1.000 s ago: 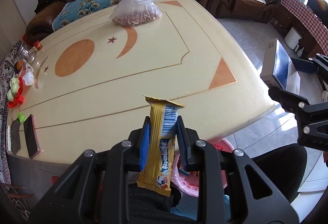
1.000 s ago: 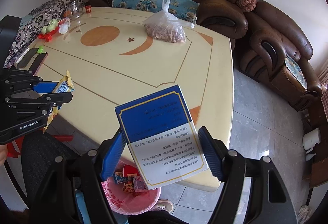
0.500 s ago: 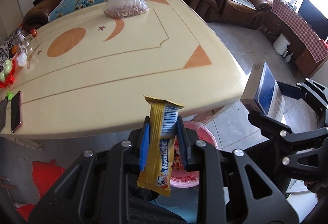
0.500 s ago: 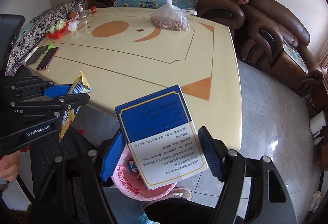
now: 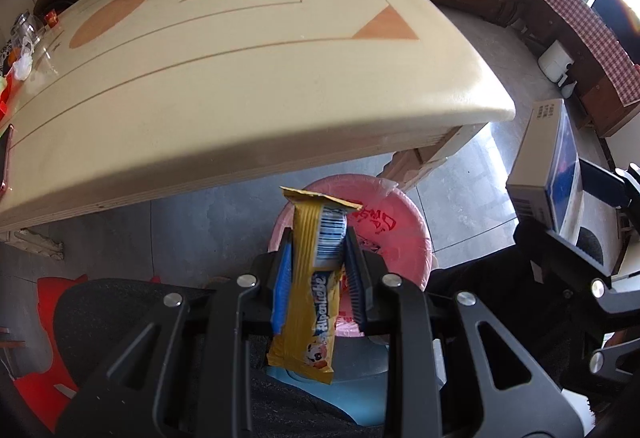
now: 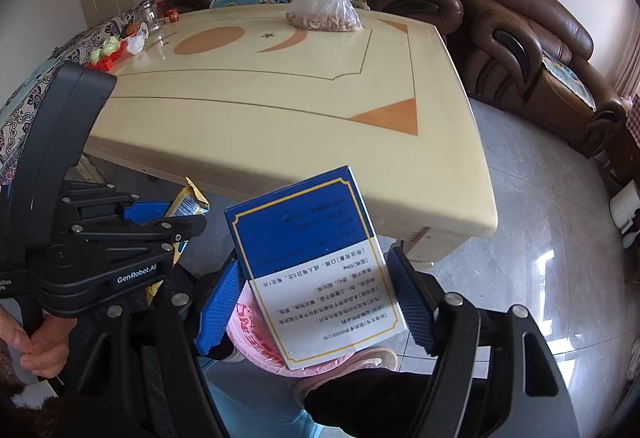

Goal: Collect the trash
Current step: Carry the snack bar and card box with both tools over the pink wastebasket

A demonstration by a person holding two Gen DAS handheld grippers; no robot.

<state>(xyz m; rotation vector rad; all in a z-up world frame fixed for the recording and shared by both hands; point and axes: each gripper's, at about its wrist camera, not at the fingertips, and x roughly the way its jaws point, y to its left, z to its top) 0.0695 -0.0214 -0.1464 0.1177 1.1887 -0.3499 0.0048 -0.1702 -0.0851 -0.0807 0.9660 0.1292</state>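
Left gripper (image 5: 316,274) clamped tight on yellow wrapper (image 5: 310,290), held above pink bin (image 5: 404,238) for drop. Right gripper (image 6: 316,298) spread wide, gripping blue-white box (image 6: 316,266) over bin, beside table (image 6: 280,109).

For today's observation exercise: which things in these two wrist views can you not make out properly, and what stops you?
- Pink bin, left wrist view: contents hidden by yellow wrapper and left tool.
- Pink bin, right wrist view: mostly covered by blue-and-white box.
- Phone, left wrist view: cut off by the frame edge.
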